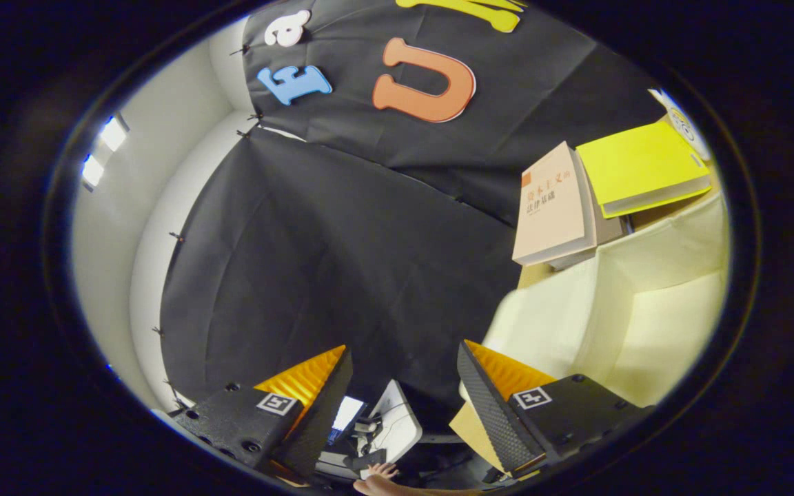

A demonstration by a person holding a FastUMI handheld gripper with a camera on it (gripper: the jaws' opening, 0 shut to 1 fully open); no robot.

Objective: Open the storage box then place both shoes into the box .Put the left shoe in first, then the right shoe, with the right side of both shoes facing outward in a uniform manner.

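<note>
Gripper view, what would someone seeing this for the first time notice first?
Probably the yellow book and the tan book beside it, lying beyond the gripper, above a cream-coloured box. The gripper's fingers stand open on nothing, aimed at the booth's black cloth wall, with a hand low between them.

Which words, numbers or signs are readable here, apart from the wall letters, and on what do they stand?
"资本主义的法律基础": beige book cover; small, reading uncertain.
Yellow book: no text visible.
Square markers on the open, empty claw: patterns, no words.
Screen beyond the fingers: too small to read.
</note>
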